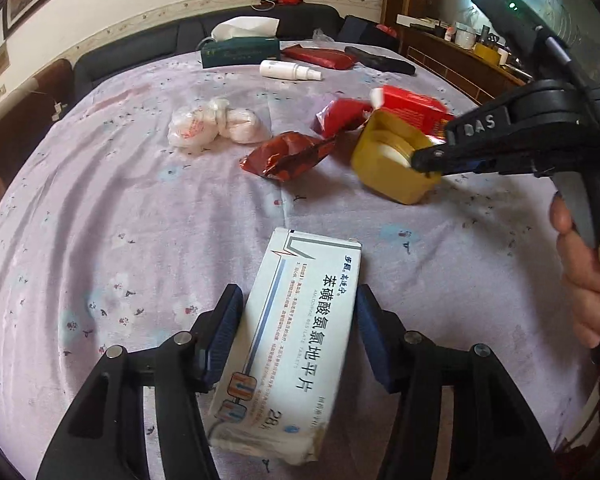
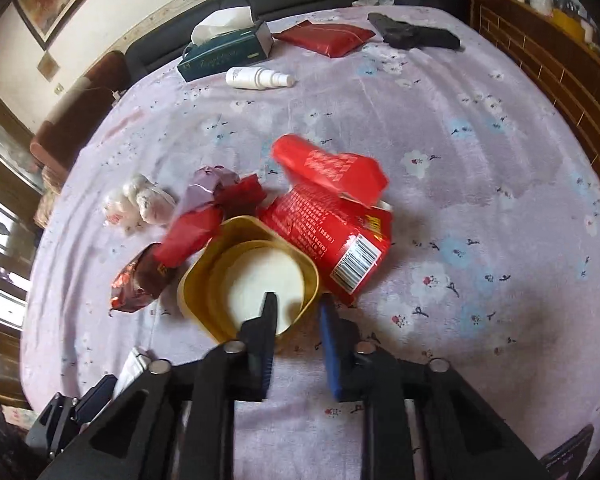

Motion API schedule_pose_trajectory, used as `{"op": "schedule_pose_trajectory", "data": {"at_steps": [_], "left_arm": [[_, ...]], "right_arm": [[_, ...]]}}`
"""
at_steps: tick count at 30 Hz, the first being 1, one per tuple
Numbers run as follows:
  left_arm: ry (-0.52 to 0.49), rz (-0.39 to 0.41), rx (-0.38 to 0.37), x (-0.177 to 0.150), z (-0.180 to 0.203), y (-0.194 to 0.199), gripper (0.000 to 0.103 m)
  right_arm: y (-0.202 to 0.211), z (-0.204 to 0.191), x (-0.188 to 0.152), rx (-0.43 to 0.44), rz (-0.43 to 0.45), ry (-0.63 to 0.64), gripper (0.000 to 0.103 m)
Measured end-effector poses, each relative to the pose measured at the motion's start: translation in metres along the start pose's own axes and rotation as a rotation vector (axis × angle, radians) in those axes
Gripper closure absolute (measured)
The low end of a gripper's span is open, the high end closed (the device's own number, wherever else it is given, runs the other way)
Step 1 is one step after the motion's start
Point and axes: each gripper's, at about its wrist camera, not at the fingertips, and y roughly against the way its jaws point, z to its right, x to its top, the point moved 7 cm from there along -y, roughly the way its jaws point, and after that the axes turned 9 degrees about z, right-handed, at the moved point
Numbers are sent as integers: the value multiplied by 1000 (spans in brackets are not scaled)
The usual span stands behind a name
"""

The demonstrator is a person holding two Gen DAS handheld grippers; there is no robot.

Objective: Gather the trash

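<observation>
My left gripper [image 1: 298,300] is shut on a white medicine box [image 1: 290,344] and holds it over the table. My right gripper [image 2: 298,306] straddles the near wall of a yellow square tub [image 2: 248,276] with a white disc inside, one finger inside it and one outside; the jaws stand a little apart. In the left wrist view the right gripper [image 1: 428,162] has the yellow tub [image 1: 392,160] tilted on its side. Red torn boxes [image 2: 332,216], red wrappers [image 2: 204,220], a dark red foil wrapper [image 1: 288,156] and a knotted white plastic bag [image 1: 216,126] lie beside the tub.
A floral lilac tablecloth [image 2: 480,208] covers the table. At the far side lie a green tissue box [image 2: 224,50], a white spray bottle [image 2: 258,78], a red pouch [image 2: 328,38] and a black object [image 2: 412,36]. A dark sofa and a wooden cabinet stand behind.
</observation>
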Motion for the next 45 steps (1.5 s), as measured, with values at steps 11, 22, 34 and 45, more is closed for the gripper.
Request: {"op": "schedule_pose_trajectory", "data": {"at_steps": [11, 22, 34, 45], "left_arm": [[23, 156, 57, 15, 6, 30, 50], [5, 215, 51, 28, 37, 44, 50], [-49, 245, 65, 30, 65, 51, 50], [-81, 251, 81, 28, 74, 50, 50]], "right_arm": [[58, 14, -21, 25, 134, 6, 97], [125, 43, -58, -3, 294, 22, 97], [138, 60, -73, -13, 334, 5, 97], [142, 63, -74, -18, 343, 11, 97]]}}
